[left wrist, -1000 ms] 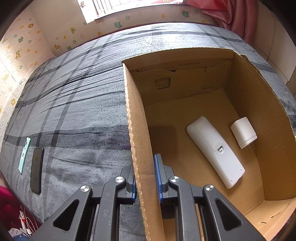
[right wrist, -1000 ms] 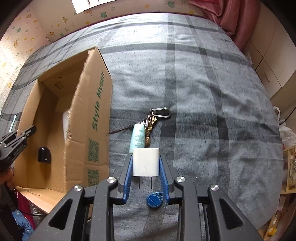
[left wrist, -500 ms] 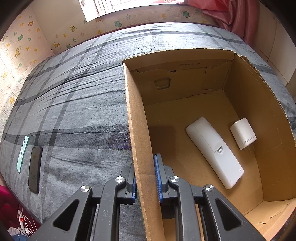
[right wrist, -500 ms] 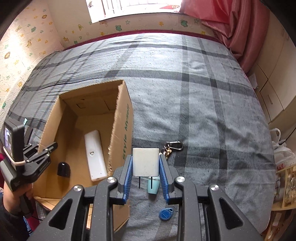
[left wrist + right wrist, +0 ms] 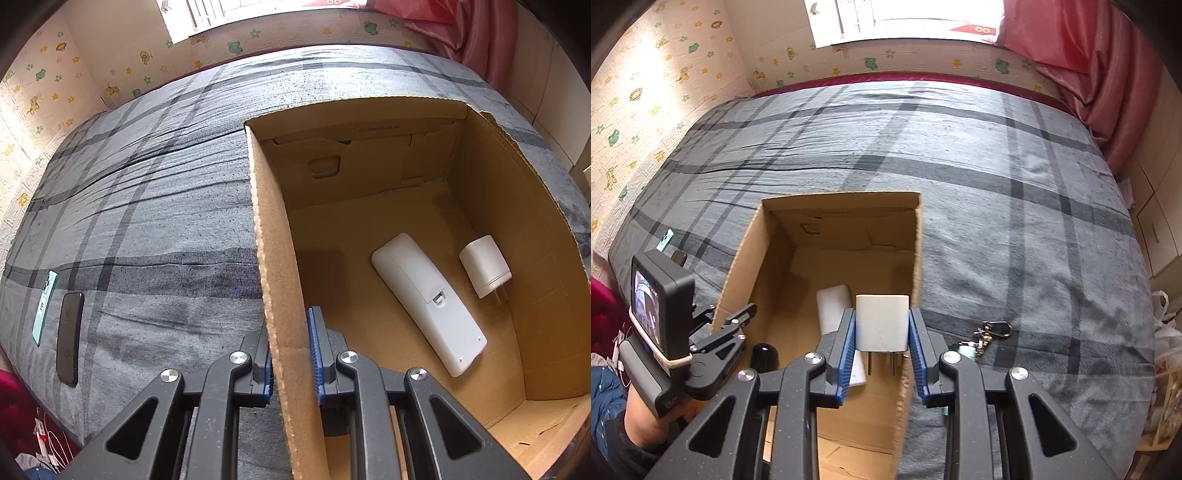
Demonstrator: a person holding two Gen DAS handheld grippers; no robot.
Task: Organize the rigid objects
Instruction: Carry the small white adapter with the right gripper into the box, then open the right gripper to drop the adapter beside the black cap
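White square plug-in charger [image 5: 882,321], clamped in the right gripper [image 5: 882,356], has risen from the bedcover to above the brown cardboard box [image 5: 916,258]; release comes next; left gripper [image 5: 291,354] pinches the box's wall.

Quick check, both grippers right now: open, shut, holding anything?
Left gripper: shut on the left wall of the brown cardboard box.
Right gripper: shut on a white square plug-in charger, above the box's right wall.
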